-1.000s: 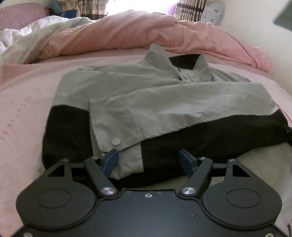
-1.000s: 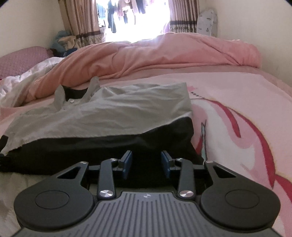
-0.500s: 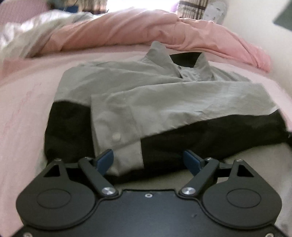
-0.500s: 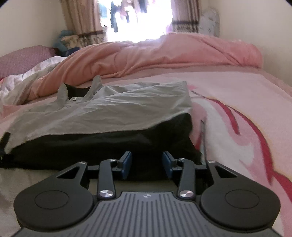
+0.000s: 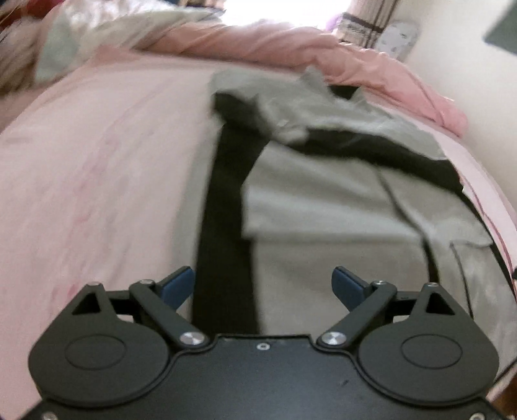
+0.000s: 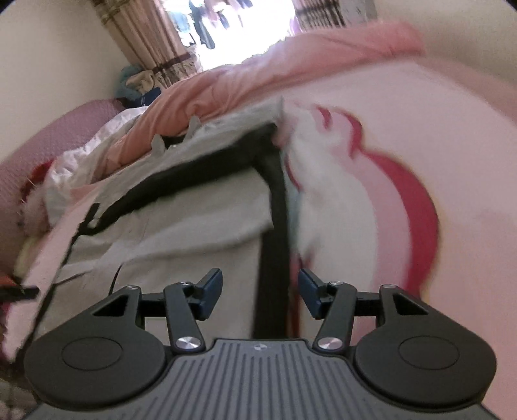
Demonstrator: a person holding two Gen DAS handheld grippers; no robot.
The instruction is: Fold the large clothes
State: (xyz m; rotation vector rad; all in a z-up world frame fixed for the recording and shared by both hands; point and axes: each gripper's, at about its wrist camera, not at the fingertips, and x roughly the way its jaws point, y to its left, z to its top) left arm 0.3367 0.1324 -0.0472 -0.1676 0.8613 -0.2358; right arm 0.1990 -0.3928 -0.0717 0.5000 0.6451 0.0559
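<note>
A pink bedsheet (image 5: 106,168) with a red-and-white print (image 6: 404,206) covered the bed. A pink duvet (image 5: 290,48) lay bunched along its far edge. Patterned curtains (image 6: 145,42) flanked a bright window (image 6: 232,29). A purple pillow (image 6: 68,129) sat beside a white blanket (image 6: 106,142).

A bed (image 5: 97,181) covered by a pale pink sheet with a red and white print carries everything. A grey and black garment (image 5: 323,200) lies spread flat on the sheet, its collar toward the far edge. Along that far edge a rumpled pink duvet (image 5: 290,45) is heaped, with white bedding (image 6: 97,152) bunched beside it toward the far left corner.
</note>
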